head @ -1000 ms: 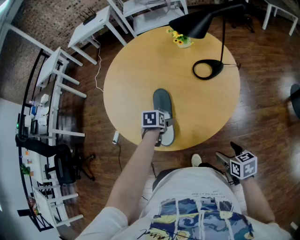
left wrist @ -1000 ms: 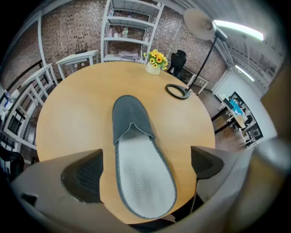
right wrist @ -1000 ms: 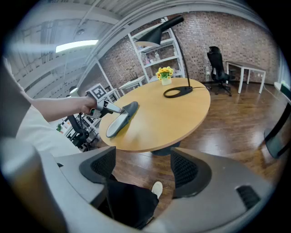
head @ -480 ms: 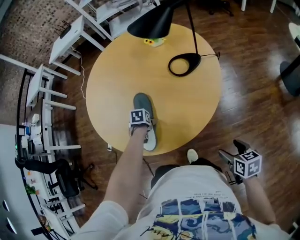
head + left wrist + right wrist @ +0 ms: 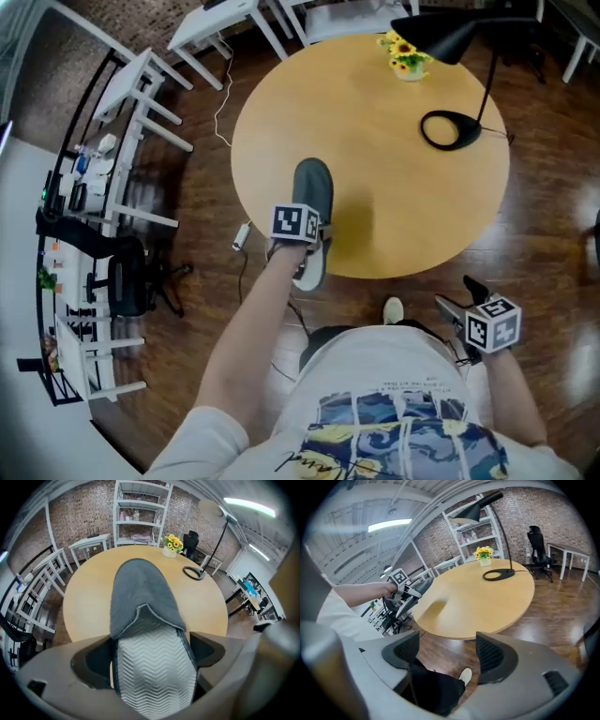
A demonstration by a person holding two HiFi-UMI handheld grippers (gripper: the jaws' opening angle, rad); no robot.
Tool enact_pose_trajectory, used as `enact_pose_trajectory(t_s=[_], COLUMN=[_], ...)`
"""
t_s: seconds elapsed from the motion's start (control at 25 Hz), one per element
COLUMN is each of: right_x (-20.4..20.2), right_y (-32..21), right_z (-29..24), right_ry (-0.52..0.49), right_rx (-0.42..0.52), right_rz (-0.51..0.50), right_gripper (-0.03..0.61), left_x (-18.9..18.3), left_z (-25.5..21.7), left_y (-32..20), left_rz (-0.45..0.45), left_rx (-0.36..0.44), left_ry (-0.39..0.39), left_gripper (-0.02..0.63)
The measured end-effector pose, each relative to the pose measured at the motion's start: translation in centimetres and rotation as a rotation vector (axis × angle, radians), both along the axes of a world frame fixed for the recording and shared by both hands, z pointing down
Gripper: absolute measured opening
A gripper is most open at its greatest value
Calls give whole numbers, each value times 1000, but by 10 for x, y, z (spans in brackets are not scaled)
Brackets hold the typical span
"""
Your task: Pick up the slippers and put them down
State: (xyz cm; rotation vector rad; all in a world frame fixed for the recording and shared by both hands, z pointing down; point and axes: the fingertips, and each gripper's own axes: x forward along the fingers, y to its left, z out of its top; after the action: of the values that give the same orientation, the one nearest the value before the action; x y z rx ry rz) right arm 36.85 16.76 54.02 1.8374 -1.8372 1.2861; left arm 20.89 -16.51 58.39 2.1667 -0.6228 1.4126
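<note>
A grey slipper (image 5: 312, 199) with a white zigzag insole points away from me over the near edge of the round wooden table (image 5: 394, 178); its heel juts past the rim. My left gripper (image 5: 312, 253) closes on the heel and its pads press both sides. In the left gripper view the slipper (image 5: 140, 592) fills the space between the jaws of the left gripper (image 5: 154, 667). My right gripper (image 5: 461, 298) hangs open and empty beside my right hip, off the table. The right gripper (image 5: 446, 654) looks across at the held slipper (image 5: 416, 588).
A black lamp with a ring base (image 5: 450, 129) and a small pot of yellow flowers (image 5: 405, 56) stand at the table's far side. A white shoe (image 5: 394, 310) is on the wooden floor below. White desks and racks (image 5: 131, 112) and an office chair (image 5: 127, 281) stand left.
The left jaws have shut on the slipper's heel. The slipper has come off the tabletop and back toward me, so its heel now overhangs the rim. The right gripper stays low at my side.
</note>
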Motion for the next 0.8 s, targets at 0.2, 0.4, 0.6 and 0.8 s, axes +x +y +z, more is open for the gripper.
enact_pose_trajectory(t_s=[0.2,0.4,0.6,0.8], right_x=[-105,-244,-393,-520], right_y=[-81,-91,-138,-217], right_z=[-21,-63,-36,36], right_ry=[26,57,143,264], right_rx=[13,1,-21,-26], right_rz=[-185,-334,-484,-641], right_gripper=[402,402,402,402], left_x=[-170,-354,-529,-645], left_z=[-50,-74,-25,69], left_y=[-23,6,15,12], left_rz=[-131,-279,-422,-564], left_rx=[17,7,-34,-90], left_ry=[63,84,92,103], left_gripper=[500,500,500,500])
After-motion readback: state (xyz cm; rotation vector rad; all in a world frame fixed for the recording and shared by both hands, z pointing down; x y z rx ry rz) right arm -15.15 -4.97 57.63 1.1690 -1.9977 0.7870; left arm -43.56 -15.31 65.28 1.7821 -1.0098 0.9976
